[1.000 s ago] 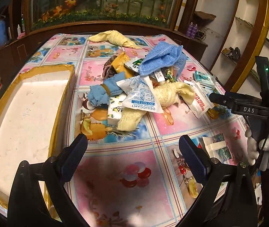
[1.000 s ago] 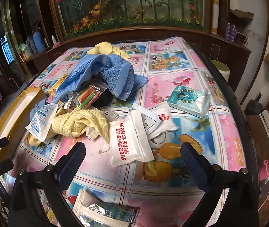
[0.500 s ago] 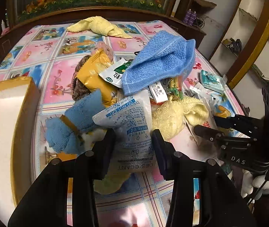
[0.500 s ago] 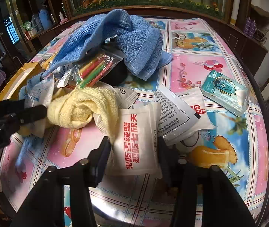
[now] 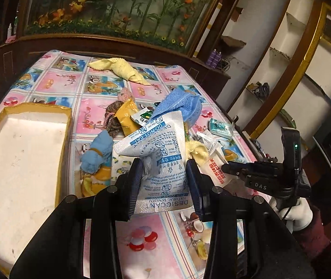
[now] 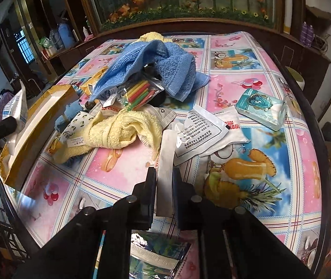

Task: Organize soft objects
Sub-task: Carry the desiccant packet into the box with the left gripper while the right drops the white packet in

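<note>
The left gripper (image 5: 165, 181) is clamped on a crinkly white desiccant sachet (image 5: 160, 148) with blue print, lifted clear of the glossy fruit-patterned tablecloth (image 5: 100, 102). The right gripper (image 6: 164, 186) has just pinched shut on a flat white packet (image 6: 165, 160), seen edge-on, thin and stiff between its pads. Behind them the pile sits mid-table: a plush blue towel (image 6: 156, 67) draped over a clear bag of coloured sticks (image 6: 139, 93), a nubbly yellow cloth (image 6: 118, 132) twisted beside it, and a teal tissue pack (image 6: 262, 108) apart to the right. A shallow, yellow-rimmed foam tray (image 5: 21, 162) lies on the left.
</note>
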`<action>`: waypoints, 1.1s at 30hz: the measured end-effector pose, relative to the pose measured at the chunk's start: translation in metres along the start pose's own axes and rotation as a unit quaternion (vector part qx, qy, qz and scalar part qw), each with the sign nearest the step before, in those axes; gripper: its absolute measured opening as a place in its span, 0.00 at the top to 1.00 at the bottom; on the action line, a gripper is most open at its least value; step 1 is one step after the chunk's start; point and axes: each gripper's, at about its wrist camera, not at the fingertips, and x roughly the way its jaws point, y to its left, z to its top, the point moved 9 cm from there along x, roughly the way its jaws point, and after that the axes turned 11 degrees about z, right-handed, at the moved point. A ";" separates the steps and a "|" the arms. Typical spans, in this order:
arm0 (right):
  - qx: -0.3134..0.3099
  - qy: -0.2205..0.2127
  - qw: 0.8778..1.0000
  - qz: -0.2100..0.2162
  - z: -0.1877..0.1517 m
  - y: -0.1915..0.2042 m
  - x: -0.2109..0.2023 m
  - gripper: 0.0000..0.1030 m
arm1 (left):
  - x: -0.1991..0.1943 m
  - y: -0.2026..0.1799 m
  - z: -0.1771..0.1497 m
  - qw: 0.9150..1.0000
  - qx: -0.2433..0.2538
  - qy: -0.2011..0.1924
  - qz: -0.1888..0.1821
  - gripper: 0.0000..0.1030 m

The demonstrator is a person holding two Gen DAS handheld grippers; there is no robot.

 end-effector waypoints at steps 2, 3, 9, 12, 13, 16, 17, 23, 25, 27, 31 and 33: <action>-0.017 -0.014 1.000 -0.014 0.008 0.006 -0.004 0.86 | -0.013 0.012 -0.002 1.000 -0.012 -0.008 0.004 0.63; -0.023 -0.022 0.999 -0.022 0.013 0.008 -0.005 0.83 | -0.019 0.018 -0.004 1.000 -0.020 -0.011 0.006 0.63; -0.022 -0.013 1.000 -0.018 0.035 0.022 0.008 0.36 | -0.047 0.055 -0.017 0.998 -0.062 -0.026 0.011 0.63; -0.005 -0.004 0.999 -0.050 0.031 0.005 0.011 0.36 | -0.057 0.073 -0.024 0.996 -0.077 -0.028 0.017 0.63; 0.001 -0.001 0.999 -0.051 0.026 -0.001 0.011 0.36 | -0.059 0.077 -0.025 0.996 -0.081 -0.028 0.020 0.63; 0.014 0.024 0.998 -0.056 0.008 -0.010 0.016 0.36 | -0.064 0.086 -0.030 0.995 -0.089 -0.028 0.023 0.63; 0.015 0.036 0.998 -0.054 0.002 -0.010 0.021 0.36 | -0.064 0.087 -0.031 0.995 -0.091 -0.029 0.023 0.63; 0.022 0.055 0.994 -0.092 -0.009 -0.023 0.048 0.42 | -0.065 0.084 -0.036 0.995 -0.091 -0.030 0.022 0.63; 0.024 0.048 0.995 -0.088 -0.009 -0.022 0.043 0.74 | -0.069 0.087 -0.036 0.995 -0.091 -0.034 0.025 0.63; 0.041 0.049 0.996 -0.058 -0.013 -0.020 0.037 0.92 | -0.073 0.091 -0.034 0.994 -0.096 -0.039 0.027 0.63; 0.068 0.031 0.997 -0.034 -0.020 -0.019 0.022 0.92 | -0.078 0.099 -0.031 0.993 -0.103 -0.044 0.027 0.63; 0.071 0.013 0.997 -0.020 -0.015 -0.012 0.007 0.92 | -0.081 0.105 -0.027 0.993 -0.104 -0.044 0.027 0.63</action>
